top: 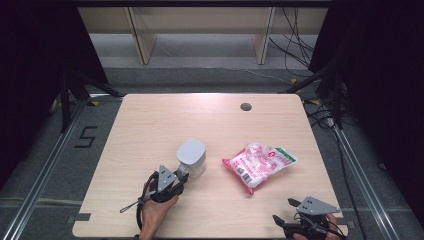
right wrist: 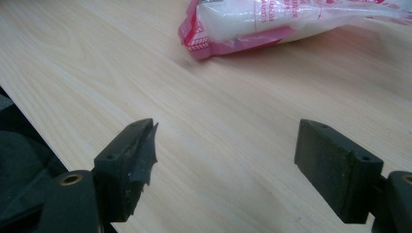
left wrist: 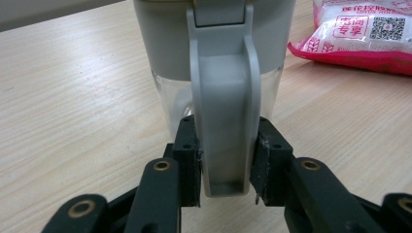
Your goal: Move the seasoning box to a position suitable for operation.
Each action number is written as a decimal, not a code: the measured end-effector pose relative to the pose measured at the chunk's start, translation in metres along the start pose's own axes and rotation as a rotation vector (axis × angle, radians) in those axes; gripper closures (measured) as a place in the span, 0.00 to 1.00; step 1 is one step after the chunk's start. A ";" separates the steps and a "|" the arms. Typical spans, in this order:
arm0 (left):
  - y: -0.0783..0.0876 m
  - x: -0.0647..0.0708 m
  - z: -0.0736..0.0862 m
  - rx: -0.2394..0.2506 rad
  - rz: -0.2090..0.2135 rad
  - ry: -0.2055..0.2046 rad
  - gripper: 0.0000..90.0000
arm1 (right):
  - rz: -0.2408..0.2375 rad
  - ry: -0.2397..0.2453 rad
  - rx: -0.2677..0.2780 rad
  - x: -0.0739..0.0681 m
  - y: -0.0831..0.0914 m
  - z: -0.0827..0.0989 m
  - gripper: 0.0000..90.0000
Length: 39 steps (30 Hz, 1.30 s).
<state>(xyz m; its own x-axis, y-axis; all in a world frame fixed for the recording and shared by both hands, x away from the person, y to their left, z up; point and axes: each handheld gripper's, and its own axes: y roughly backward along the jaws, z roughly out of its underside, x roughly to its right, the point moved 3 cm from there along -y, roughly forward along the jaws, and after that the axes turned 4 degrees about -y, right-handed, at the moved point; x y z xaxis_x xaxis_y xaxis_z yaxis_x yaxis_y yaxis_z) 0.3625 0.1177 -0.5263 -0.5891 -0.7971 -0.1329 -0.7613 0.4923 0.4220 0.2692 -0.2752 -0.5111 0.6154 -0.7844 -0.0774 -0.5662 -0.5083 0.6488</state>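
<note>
A grey-lidded jug (top: 191, 156) with a clear lower body stands upright near the table's middle. In the left gripper view its grey handle (left wrist: 224, 97) faces me. My left gripper (top: 181, 179) (left wrist: 224, 160) is shut on that handle, with a black pad pressed against each side near its lower end. To the jug's right lies a pink-and-white plastic bag (top: 260, 164) (left wrist: 362, 34) (right wrist: 272, 24), flat on the wood. At the front right corner my right gripper (top: 282, 210) (right wrist: 228, 145) stands open, low over bare tabletop, short of the bag.
The light wooden table (top: 150, 125) has a round cable hole (top: 245, 106) at the back right. Its front edge runs close to both hands. Wooden shelf legs and cables stand on the floor beyond, and a "5" mark (top: 86, 136) lies on the floor at left.
</note>
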 end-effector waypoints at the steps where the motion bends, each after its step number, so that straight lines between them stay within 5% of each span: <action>1: 0.000 0.000 0.000 -0.004 -0.003 0.006 0.75 | 0.010 0.012 0.004 0.001 0.000 0.000 0.26; 10: 0.004 -0.017 0.005 -0.022 -0.069 0.026 0.75 | 0.000 -0.002 -0.002 0.000 0.000 0.000 0.27; 16: 0.009 -0.035 0.011 -0.027 -0.125 0.099 0.77 | 0.004 0.015 0.002 0.000 -0.001 0.000 0.27; 17: 0.010 -0.038 0.012 -0.037 -0.131 0.076 0.77 | -0.003 0.009 -0.002 0.000 -0.001 0.000 0.27; 24: 0.005 -0.050 0.010 -0.056 -0.163 0.082 0.79 | 0.008 0.002 -0.004 -0.001 -0.001 0.001 0.27; 30: 0.000 -0.061 0.012 -0.025 -0.152 0.083 0.81 | -0.018 0.012 -0.015 -0.001 -0.003 0.000 0.27; 39: 0.001 -0.047 0.011 -0.005 -0.085 0.059 0.81 | 0.004 0.027 -0.006 -0.002 -0.003 0.000 0.27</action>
<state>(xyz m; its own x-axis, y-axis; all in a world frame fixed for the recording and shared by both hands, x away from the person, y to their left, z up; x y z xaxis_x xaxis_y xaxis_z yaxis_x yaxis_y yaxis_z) 0.3862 0.1601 -0.5296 -0.5056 -0.8550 -0.1154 -0.8062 0.4206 0.4161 0.2700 -0.2718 -0.5127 0.6279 -0.7764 -0.0541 -0.5655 -0.5028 0.6538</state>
